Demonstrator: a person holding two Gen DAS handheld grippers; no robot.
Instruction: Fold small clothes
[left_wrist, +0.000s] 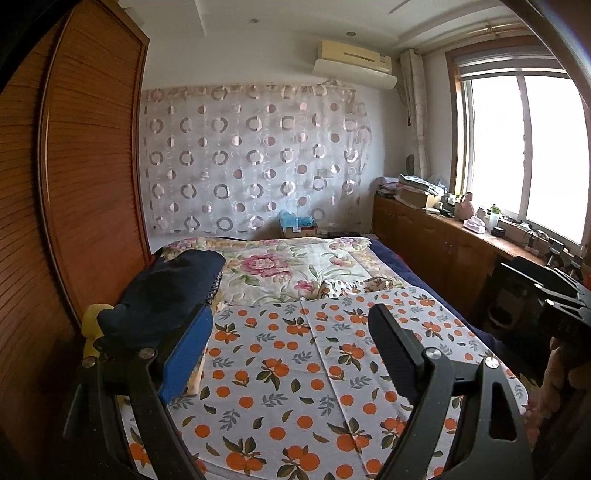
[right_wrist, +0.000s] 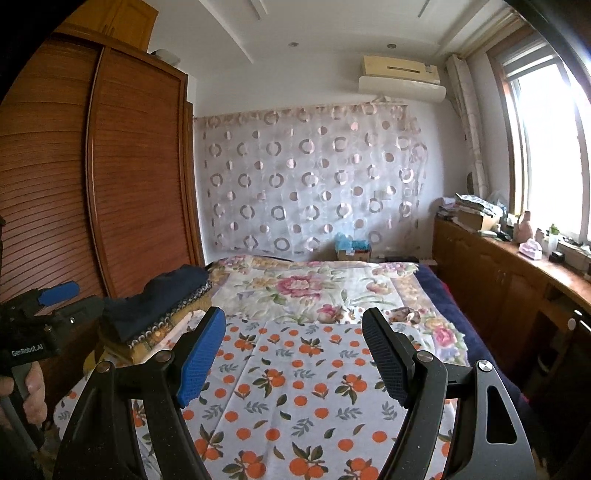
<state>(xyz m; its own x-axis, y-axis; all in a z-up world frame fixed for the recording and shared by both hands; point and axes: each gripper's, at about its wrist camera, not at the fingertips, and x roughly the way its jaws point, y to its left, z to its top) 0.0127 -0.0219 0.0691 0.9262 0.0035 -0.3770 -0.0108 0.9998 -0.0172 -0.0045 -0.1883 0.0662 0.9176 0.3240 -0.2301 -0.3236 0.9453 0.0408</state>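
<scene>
Left wrist view looks down a bed (left_wrist: 413, 291) with an orange-print cloth (left_wrist: 295, 369) spread flat over the near half, and a floral blanket (left_wrist: 295, 269) further back. The left gripper (left_wrist: 291, 350) has its jaws spread wide with nothing between them, just hanging above the cloth. Off to the left edge of the bed sits a stack of folded clothes (left_wrist: 170, 288), dark navy on top, right next to the wooden wardrobe (left_wrist: 85, 166). At the far right of this shot you can catch the right gripper's body and the hand (left_wrist: 554, 373) holding it.

Right wrist view is pretty much the same scene: right gripper (right_wrist: 295, 354) also wide apart and empty, over the orange-print cloth (right_wrist: 295, 391). The folded clothes (right_wrist: 162, 302) pile shows on the left, with a patterned trim visible under the navy piece. The other hand (right_wrist: 26, 391) is gripping the left tool's handle at the left edge. Circle-pattern curtain (right_wrist: 310, 184) on the back wall, window (right_wrist: 546, 147) on the right.
</scene>
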